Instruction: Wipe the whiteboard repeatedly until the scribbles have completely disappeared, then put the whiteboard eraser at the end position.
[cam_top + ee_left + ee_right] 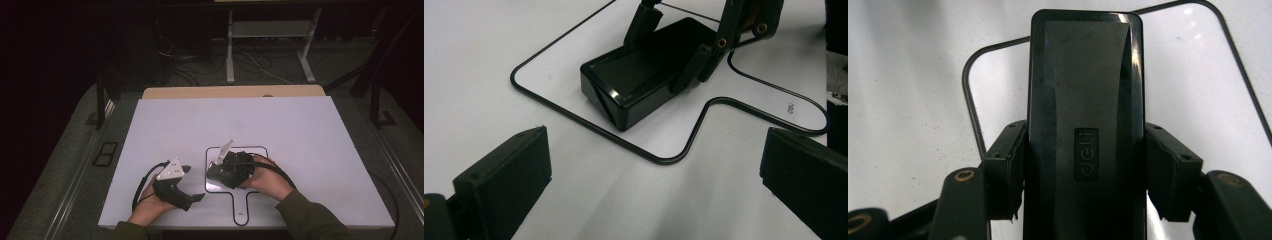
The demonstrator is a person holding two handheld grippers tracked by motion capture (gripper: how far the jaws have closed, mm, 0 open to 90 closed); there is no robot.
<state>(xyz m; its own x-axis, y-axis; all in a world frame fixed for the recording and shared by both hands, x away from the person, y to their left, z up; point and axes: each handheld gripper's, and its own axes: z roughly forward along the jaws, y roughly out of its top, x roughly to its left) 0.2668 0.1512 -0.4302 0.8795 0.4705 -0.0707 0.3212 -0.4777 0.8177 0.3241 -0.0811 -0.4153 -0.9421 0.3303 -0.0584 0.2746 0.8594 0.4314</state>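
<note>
A glossy black rectangular box (pixel 1083 75) with an embossed "deli" label lies flat inside a black paddle-shaped outline (pixel 260 148) drawn on the white board (pixel 300 125). My right gripper (pixel 1085 172) is shut on the box, one pad (pixel 1007 170) pressing on each long side. From the left gripper view the box (pixel 624 85) lies ahead, with the right gripper's fingers (pixel 701 57) clamping it. My left gripper (pixel 194 184) rests on the board left of the outline, open, with nothing between its jaws. In the high view the box (pixel 215 175) sits under the right gripper (pixel 222 172).
The outline's narrow handle part (pixel 241 207) runs toward the board's front edge. A strip of wooden tabletop (pixel 230 92) shows behind the board. Beyond it are a metal frame's legs (pixel 230 55) and cables on a dark floor.
</note>
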